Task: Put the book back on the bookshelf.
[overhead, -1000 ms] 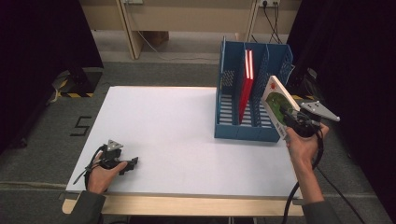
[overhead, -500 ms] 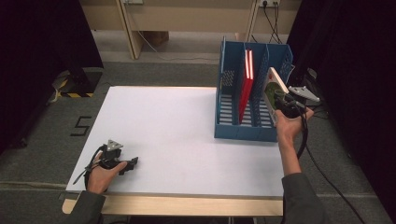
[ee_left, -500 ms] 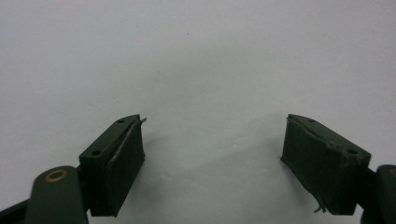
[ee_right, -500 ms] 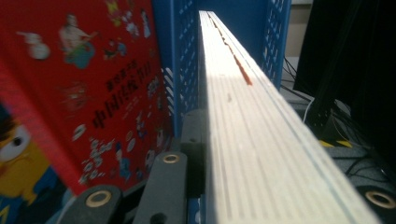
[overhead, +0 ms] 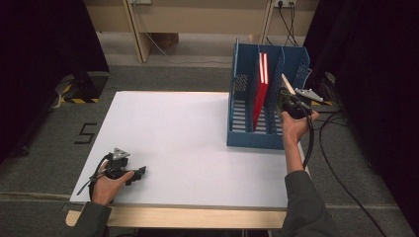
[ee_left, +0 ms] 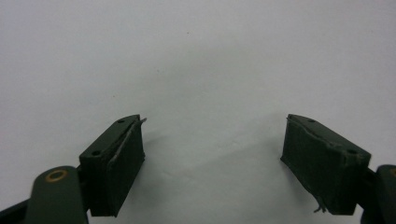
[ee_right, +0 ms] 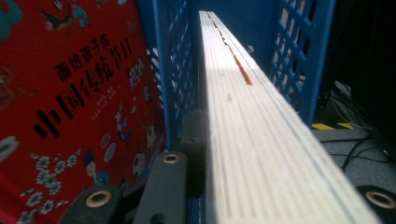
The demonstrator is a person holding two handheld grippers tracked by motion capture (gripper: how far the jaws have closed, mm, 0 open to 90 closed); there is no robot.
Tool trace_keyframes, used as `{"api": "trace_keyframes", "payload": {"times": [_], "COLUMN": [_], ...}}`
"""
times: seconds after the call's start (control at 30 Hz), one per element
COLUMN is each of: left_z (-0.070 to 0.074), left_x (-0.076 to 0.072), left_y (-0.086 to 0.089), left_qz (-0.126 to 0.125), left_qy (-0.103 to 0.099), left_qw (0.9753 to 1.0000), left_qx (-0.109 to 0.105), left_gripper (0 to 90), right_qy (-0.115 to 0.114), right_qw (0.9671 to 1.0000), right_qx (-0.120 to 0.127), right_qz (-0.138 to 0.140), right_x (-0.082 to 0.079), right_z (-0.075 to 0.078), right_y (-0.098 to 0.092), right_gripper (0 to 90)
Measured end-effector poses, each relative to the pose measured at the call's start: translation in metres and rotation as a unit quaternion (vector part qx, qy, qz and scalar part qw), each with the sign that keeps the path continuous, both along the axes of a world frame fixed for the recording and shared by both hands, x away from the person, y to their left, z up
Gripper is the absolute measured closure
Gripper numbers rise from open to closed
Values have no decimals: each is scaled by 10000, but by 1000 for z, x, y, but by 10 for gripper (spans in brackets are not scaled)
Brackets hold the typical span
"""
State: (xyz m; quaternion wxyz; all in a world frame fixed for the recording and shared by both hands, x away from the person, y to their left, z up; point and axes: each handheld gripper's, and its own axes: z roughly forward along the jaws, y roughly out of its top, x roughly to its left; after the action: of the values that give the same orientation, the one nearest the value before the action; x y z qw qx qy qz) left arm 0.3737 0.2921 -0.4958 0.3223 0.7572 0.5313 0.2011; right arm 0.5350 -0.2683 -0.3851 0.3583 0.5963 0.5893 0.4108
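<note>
A book (ee_right: 261, 135) is held edge-on between the fingers of the right gripper (overhead: 290, 101), which are closed on it near its lower end; in the right gripper view its pale page edges run up and away into the rightmost compartment of the blue file rack (overhead: 247, 136). In the high view the book is seen at the front of that compartment, tilted slightly and above the rack's floor, so it is judged to be partly entered but not yet seated. A red picture book (overhead: 260, 89) is already stood upright in the middle compartment, just across the perforated divider (ee_right: 175, 70) from the held book, which suggests that one filing has been completed. The left compartment is seen without a book. What is left, by this judgement, is for the held book to be slid fully down and back until it rests on the rack's base, and then released. The left gripper (overhead: 129, 174) is laid on the white table (overhead: 188, 143) near its front left corner, well apart from the rack, with its fingers (ee_left: 116, 163) spread wide and nothing between them.
</note>
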Motion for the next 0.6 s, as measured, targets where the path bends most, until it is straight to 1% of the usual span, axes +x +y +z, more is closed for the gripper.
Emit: {"api": "trace_keyframes", "payload": {"times": [0.03, 0.17, 0.23, 0.3, 0.33, 0.4, 0.43, 0.5, 0.53, 0.6], "left_z": [0, 0, 0, 0, 0, 0, 0, 0, 0, 0], "left_x": [0, -1, -1, 0, 0, 0, 0, 0, -1, -1], "left_y": [0, -1, -1, -1, -1, -1, -1, -1, -1, -1], "left_qz": [-7, -7, -1, 5, 7, 4, 3, 1, -5, -5], "left_qy": [-3, -3, -6, -7, -7, -6, -6, -6, -3, -5], "left_qw": [10000, 10000, 10000, 10000, 10000, 10000, 10000, 10000, 10000, 10000], "left_qx": [6, 14, 6, 5, 5, 2, 2, 17, 28, 18], "left_gripper": [198, 197, 197, 197, 197, 197, 197, 197, 197, 197], "right_qy": [22, 90, 121, 132, 152, 182, 209, 294, 357, 429], "right_qw": [10000, 9999, 9999, 9998, 9998, 9994, 9993, 9991, 9991, 9988], "right_qx": [16, -88, -57, -125, -115, -283, -300, -296, -242, -216], "right_qz": [-25, -25, -27, -9, -20, 11, -9, -1, -18, -44], "right_x": [1, 8, 12, 15, 17, 20, 21, 24, 25, 28], "right_z": [-1, -4, -5, -5, -5, -5, -5, -7, -8, -10], "right_y": [1, 3, 4, 6, 8, 12, 13, 13, 14, 13], "right_gripper": [760, 759, 759, 760, 759, 759, 759, 759, 758, 758]}}
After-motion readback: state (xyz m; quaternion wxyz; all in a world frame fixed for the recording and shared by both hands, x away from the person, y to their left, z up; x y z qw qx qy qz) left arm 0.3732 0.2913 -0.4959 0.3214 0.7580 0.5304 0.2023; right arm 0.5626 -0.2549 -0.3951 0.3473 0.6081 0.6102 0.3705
